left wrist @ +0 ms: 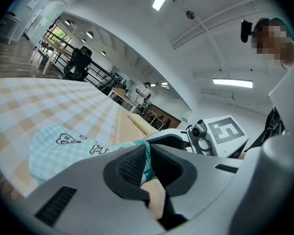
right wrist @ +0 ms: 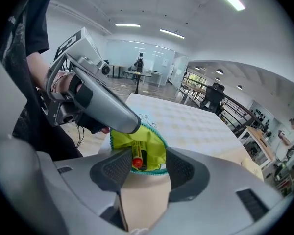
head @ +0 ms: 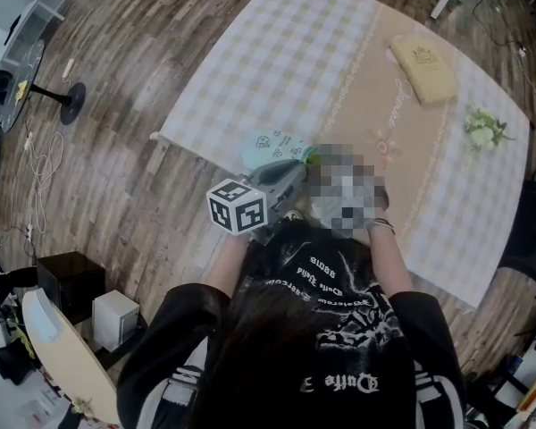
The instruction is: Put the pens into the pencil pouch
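Right gripper (right wrist: 143, 168) stands with its jaws wide apart and nothing pressed between the pads. Just past them, at 12 o'clock, gapes the mouth of the pencil pouch (right wrist: 149, 148), its yellow-green lining showing, and a red-capped pen (right wrist: 136, 159) lies inside with its red end toward the opening. Left gripper (left wrist: 148, 163), reaching in from 10 o'clock in the right gripper view, is nearly closed and pinches the pouch's teal rim, holding the mouth up and open. In the head view the pouch lies at the near edge of the checked table (head: 322, 52), at about 7 o'clock of the tabletop, partly hidden by the person's head. By my reading the step in hand is the drop, and this pen looks delivered and let go. Whether more pens wait I cannot tell, as none shows on the cloth. Next the right gripper should back out toward 6 o'clock without catching the rim, while the left holds its pinch so the mouth does not fold
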Available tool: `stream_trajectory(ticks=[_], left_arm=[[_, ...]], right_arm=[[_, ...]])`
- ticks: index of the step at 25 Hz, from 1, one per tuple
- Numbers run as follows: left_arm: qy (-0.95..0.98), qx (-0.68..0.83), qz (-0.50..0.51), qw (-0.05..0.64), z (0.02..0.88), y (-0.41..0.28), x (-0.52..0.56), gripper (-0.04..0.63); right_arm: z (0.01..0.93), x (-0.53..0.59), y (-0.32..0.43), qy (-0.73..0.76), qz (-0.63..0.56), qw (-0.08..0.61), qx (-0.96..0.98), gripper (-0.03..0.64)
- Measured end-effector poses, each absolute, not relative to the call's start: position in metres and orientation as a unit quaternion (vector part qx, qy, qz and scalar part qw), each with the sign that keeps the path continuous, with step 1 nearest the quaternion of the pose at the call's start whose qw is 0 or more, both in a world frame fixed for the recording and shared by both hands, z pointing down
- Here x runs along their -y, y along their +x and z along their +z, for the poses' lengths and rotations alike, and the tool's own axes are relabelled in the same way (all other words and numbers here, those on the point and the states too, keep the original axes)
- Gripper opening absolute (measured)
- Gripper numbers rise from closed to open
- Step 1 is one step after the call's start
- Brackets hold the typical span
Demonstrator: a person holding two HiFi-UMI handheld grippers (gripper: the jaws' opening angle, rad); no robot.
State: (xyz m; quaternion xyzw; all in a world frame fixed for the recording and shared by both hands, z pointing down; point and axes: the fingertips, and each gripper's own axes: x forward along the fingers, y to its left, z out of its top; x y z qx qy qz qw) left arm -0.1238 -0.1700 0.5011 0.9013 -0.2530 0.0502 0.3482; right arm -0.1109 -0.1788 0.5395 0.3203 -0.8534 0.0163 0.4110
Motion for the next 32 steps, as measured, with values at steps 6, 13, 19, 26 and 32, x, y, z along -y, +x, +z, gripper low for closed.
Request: stream_trajectory(ticks=[6,13,19,26,32], left_arm=[[0.9,0.258,0.056,0.348,0.503,-0.119,0.173,0.044],[0.898,0.265,0.069,0.344,0.504,-0.112,0.178,0.044],[0.896,0.278,0.116,0.326,0.512,-0.098,0.184,0.044],[0.885,0.263,0.173,0.342,0.535,-0.083,0.174,0.044],[0.872,0.262,0.207,0.357,0.549,-0.082,0.172,0.044]], right_arm=[[0.527,0.18,-0.093,0.349,0.032,0.387,0.853,0.244],[0.521,0.179,-0.061,0.399,0.059,0.362,0.84,0.247],[0.527,0.172,-0.021,0.45,0.1,0.343,0.818,0.247],[0.542,0.154,0.016,0.498,0.157,0.318,0.791,0.242],[0.552,0.145,0.035,0.518,0.181,0.313,0.776,0.241]])
